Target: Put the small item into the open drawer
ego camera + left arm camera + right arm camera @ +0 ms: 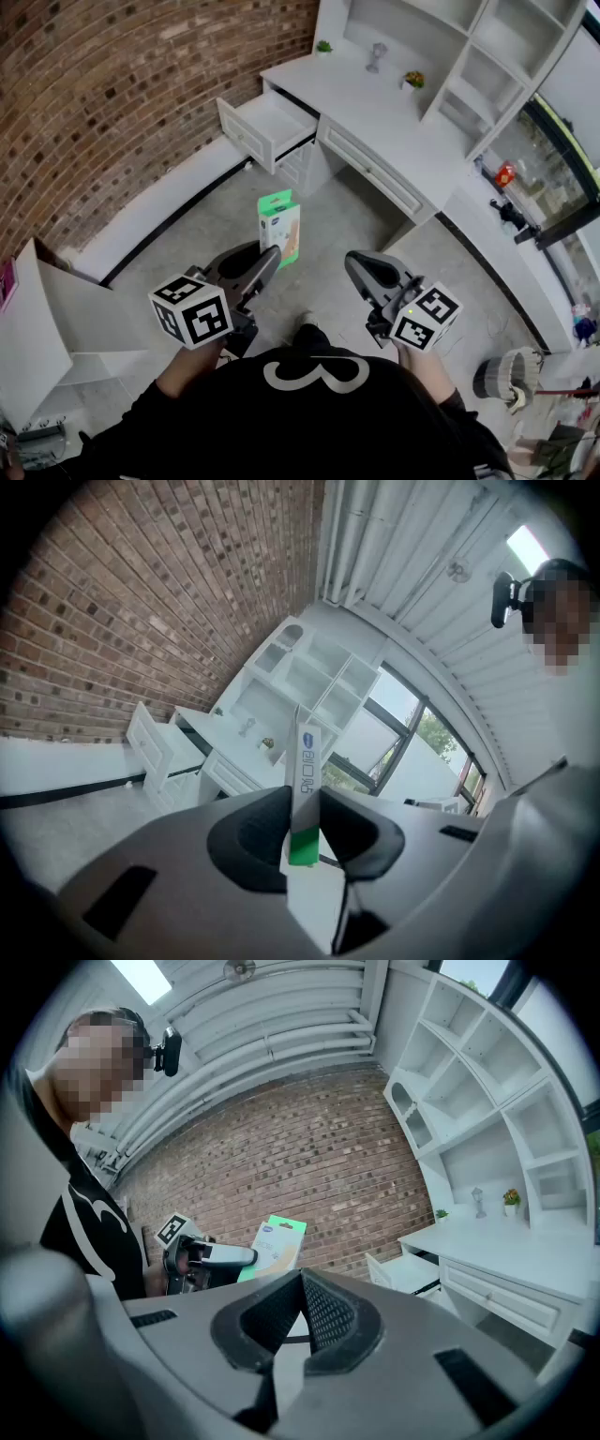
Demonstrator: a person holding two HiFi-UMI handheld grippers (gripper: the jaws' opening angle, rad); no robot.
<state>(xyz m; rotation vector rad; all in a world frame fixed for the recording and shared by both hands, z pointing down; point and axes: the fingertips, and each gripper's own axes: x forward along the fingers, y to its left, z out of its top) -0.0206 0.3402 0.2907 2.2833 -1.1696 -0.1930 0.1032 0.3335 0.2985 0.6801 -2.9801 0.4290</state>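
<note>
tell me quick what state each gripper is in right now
left gripper: closed on the box
right gripper: closed, nothing between its jaws

1. A brick wall (112, 103) runs along the left.
2. A white desk (375, 117) meets it at the far corner, with open shelves (469, 56) rising behind.
3. On the desk stand a small green plant (323, 46), a goblet (377, 56) and a yellow potted flower (412, 82).
4. A basket (511, 375) sits on the grey floor (337, 220), far right.
</note>
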